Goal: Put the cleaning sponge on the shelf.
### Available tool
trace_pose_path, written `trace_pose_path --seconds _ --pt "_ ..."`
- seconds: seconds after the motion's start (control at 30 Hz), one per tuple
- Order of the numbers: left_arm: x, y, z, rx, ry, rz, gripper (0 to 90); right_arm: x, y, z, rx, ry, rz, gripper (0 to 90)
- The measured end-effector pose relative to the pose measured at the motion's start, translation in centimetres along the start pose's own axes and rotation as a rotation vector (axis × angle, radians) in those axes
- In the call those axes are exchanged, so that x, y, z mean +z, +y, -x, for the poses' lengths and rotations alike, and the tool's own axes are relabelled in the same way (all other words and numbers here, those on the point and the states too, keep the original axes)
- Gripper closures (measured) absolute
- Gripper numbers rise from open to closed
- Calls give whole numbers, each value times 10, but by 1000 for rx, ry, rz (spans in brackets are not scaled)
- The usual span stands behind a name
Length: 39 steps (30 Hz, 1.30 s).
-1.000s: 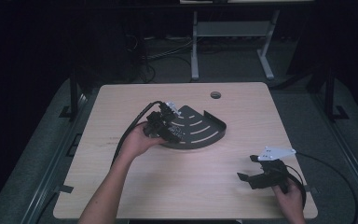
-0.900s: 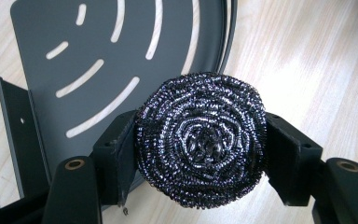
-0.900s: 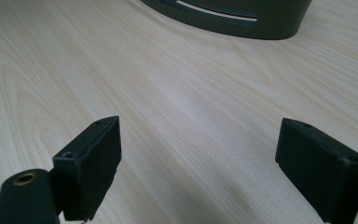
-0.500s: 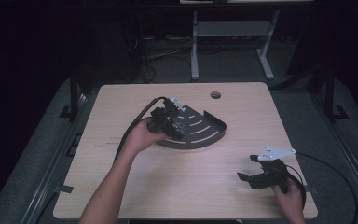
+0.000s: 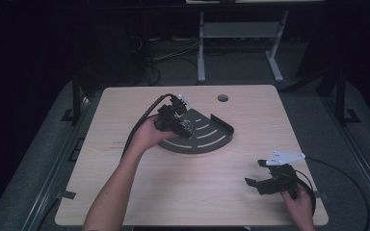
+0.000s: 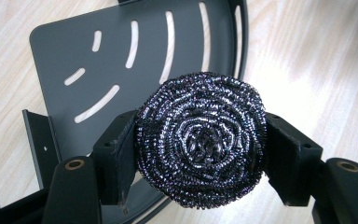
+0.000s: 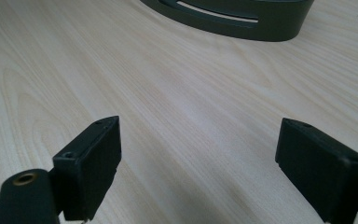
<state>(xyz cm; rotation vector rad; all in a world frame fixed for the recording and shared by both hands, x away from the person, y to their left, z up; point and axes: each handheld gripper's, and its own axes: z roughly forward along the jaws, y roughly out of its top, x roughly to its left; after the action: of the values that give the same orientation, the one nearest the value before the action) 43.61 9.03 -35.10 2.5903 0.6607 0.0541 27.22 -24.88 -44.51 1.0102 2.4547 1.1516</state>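
- High view: a light wooden table [image 5: 139, 192] is seen under lamplight in a dark room, with grey floor around it, cables on the floor behind, and a pale metal frame [image 5: 236, 36] standing beyond the far edge; a round hole [image 5: 222, 98] is cut near the table's far side
- High view: the left gripper [image 5: 187, 124] is held over the near-left part of a dark quarter-round slotted tray [image 5: 212, 139] at mid-table; the right gripper [image 5: 256, 178] is held low near the table's near right corner, well apart from the tray
- Left gripper view: a round steel-wool scourer [image 6: 201, 140] is clamped between both black jaws, just above the tray's [image 6: 65, 51] slotted floor and curved rim; pale wood grain is seen beside the rim
- Right gripper view: the jaws are spread wide with bare wood grain between them, nothing gripped; the tray's curved wall [image 7: 261, 23] is seen farther off on the table
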Motion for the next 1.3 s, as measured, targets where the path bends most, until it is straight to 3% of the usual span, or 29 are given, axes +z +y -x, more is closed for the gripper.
trace_pose_path --seconds 0.3,1.3 --pt "18 2 -11 -17 3 -22 333 0 0 0 5 0 3 138" --pt "52 6 -24 -68 8 -49 330 0 2 1 1 1 5 138"
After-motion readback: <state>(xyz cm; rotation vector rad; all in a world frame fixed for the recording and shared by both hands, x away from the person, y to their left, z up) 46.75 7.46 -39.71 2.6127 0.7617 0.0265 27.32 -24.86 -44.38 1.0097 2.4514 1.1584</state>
